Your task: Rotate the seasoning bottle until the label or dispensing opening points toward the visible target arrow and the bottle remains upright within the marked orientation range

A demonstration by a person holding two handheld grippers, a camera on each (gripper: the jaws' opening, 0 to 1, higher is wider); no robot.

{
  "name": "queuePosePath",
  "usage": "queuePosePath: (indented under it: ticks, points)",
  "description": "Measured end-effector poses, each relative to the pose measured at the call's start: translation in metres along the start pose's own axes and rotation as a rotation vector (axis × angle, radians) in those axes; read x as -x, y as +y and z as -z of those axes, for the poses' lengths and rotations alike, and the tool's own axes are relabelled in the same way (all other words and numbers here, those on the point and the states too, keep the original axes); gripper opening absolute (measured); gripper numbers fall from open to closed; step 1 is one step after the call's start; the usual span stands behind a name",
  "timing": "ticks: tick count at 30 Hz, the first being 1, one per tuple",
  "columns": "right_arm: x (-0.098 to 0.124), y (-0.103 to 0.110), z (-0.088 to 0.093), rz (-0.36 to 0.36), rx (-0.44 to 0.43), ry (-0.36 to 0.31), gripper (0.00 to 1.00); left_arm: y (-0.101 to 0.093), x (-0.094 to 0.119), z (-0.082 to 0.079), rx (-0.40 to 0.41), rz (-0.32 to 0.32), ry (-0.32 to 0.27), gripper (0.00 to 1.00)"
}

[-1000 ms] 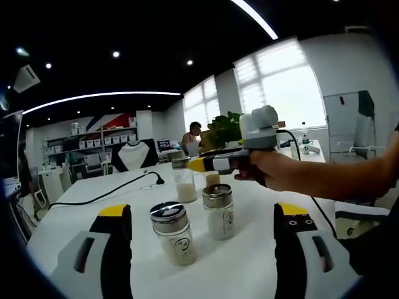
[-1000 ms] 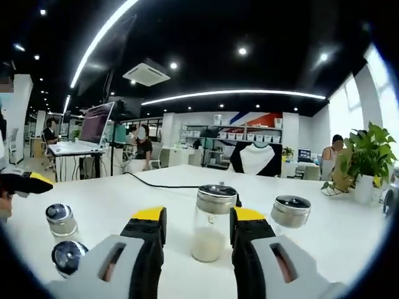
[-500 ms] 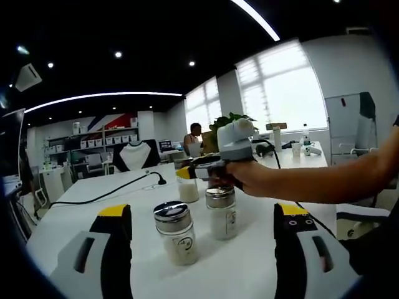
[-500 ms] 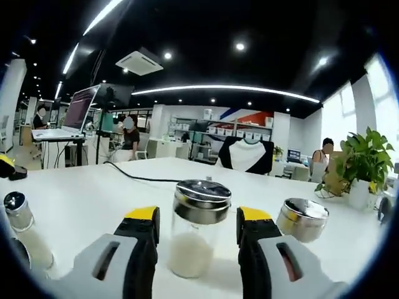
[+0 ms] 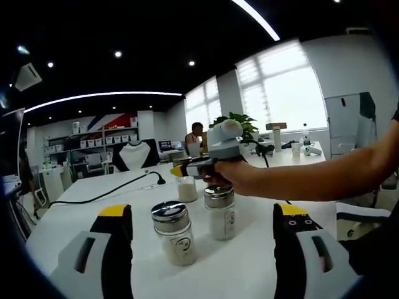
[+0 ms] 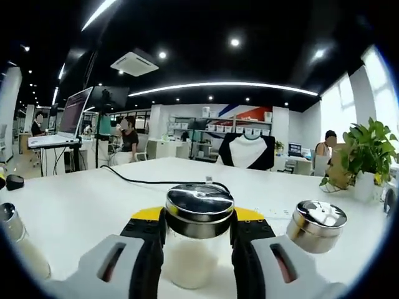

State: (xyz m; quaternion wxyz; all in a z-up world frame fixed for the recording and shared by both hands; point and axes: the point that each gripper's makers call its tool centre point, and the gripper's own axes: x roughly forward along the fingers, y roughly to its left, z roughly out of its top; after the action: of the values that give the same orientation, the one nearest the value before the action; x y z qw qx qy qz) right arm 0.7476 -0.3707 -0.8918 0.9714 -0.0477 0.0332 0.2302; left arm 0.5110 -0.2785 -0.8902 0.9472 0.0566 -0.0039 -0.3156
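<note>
Left gripper view, three seasoning bottles (image 5: 173,232), right gripper (image 5: 179,170)

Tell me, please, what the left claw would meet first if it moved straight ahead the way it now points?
Probably the nearer glass seasoning bottle with a shiny metal lid, which stands on the white table between the open left claw's jaws; a second, similar bottle stands just behind, though depth is unclear.

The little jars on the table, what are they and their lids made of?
The seasoning bottle between the right gripper jaws looks like clear glass, perhaps plastic: white powder shows through. Its lid seems polished metal, mirroring ceiling lights. The white table looks smooth and matte.
</note>
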Motion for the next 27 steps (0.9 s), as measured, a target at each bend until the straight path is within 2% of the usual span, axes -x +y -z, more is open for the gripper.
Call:
queuePosePath:
  ticks: [3, 6, 10, 15, 27]
  points:
    - [0.008, 0.002, -0.001, -0.022, -0.048, -0.023, 0.38, -0.001, 0.001, -0.001, -0.02, 0.005, 0.006, 0.93]
    - [0.019, 0.003, -0.009, -0.042, -0.082, -0.058, 0.38, 0.001, 0.002, -0.002, -0.021, -0.002, 0.001, 0.94]
    - [0.034, 0.008, -0.021, -0.064, -0.068, -0.075, 0.38, 0.0, 0.002, -0.007, -0.024, 0.002, -0.027, 0.93]
    - [0.061, 0.019, -0.032, -0.118, -0.072, -0.109, 0.38, -0.014, 0.001, -0.011, -0.046, 0.04, -0.054, 0.83]
    - [0.129, 0.034, -0.048, -0.14, 0.037, -0.148, 0.38, -0.031, -0.003, -0.019, -0.026, 0.103, -0.103, 0.75]
